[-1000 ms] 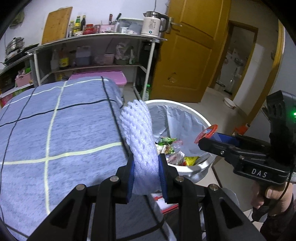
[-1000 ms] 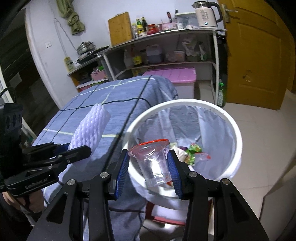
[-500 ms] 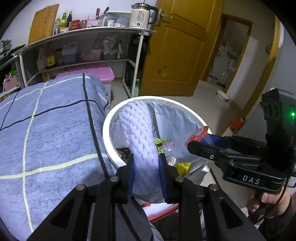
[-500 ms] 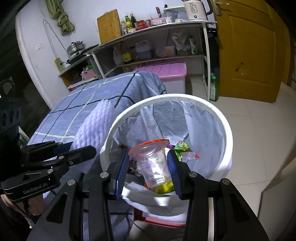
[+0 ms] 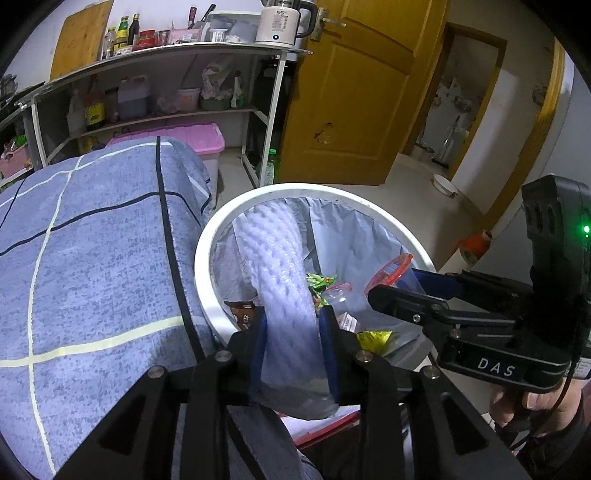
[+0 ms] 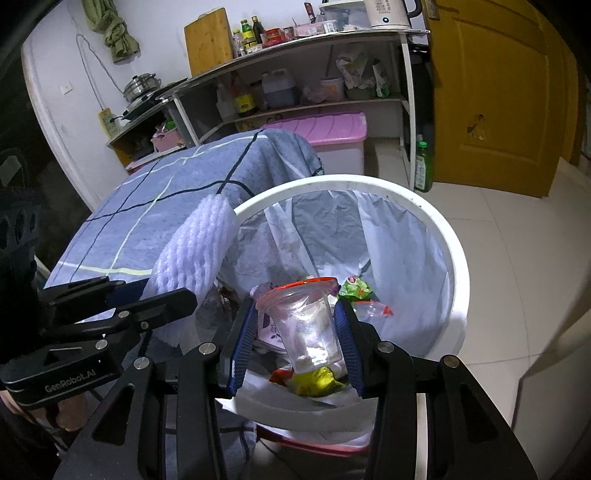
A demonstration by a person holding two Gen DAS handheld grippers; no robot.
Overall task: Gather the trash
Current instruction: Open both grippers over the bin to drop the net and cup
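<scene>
A white foam fruit net point(image 5: 280, 266) stands between the pads of my left gripper point(image 5: 291, 325), whose jaws are opening; the net still fills the gap and touches both pads. It hangs over the near-left rim of the white trash bin point(image 5: 201, 266), which has a grey liner and wrappers inside. My right gripper point(image 6: 299, 332) is shut on a clear plastic cup point(image 6: 306, 325) with a red rim, held above the bin's point(image 6: 454, 258) open mouth. The right wrist view shows the foam net point(image 6: 195, 251) and the left gripper point(image 6: 147, 306) at the bin's left edge.
A table under a blue checked cloth point(image 5: 92, 258) touches the bin's left side. Behind stand a metal shelf point(image 5: 177, 55) with bottles and a kettle point(image 5: 277, 22), a pink storage box point(image 6: 325, 129), a green bottle point(image 6: 423, 170) and a yellow door point(image 5: 351, 92). Tiled floor lies to the right.
Both grippers moved forward and down, from beside the table edge to over the bin. The left jaws stand a little wider around the foam net. The cup stays gripped.
</scene>
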